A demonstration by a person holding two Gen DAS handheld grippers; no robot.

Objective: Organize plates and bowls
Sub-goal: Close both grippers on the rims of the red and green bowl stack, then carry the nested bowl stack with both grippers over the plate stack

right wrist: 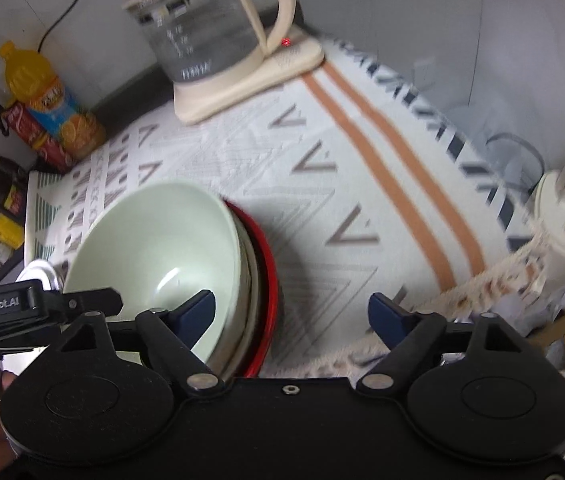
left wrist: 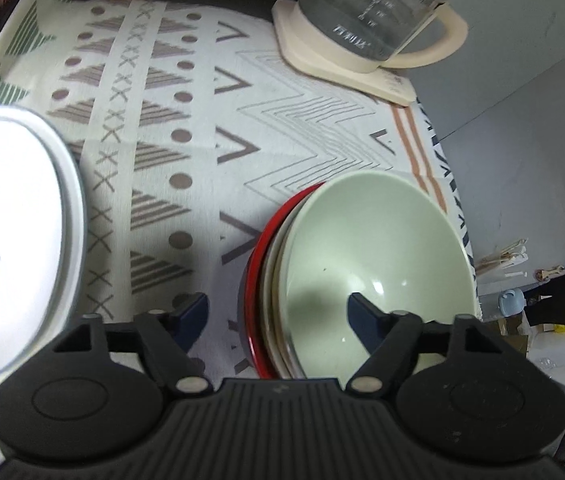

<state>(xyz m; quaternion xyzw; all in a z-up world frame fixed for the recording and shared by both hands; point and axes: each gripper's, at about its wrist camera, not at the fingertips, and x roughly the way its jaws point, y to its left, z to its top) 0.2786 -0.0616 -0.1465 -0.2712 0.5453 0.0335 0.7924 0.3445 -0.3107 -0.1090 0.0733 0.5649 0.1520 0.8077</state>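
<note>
Soft daylight, fisheye warp, motion blur

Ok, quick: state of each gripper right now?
Left gripper: open, fingers straddling the stacked bowls' rim, not gripping.
Right gripper: open, likewise.

A pale green bowl nests in a red bowl on a cream geometric-patterned cloth.

Pale green bowl nested atop stack, red bowl outermost; white plate left, tilted.
</note>
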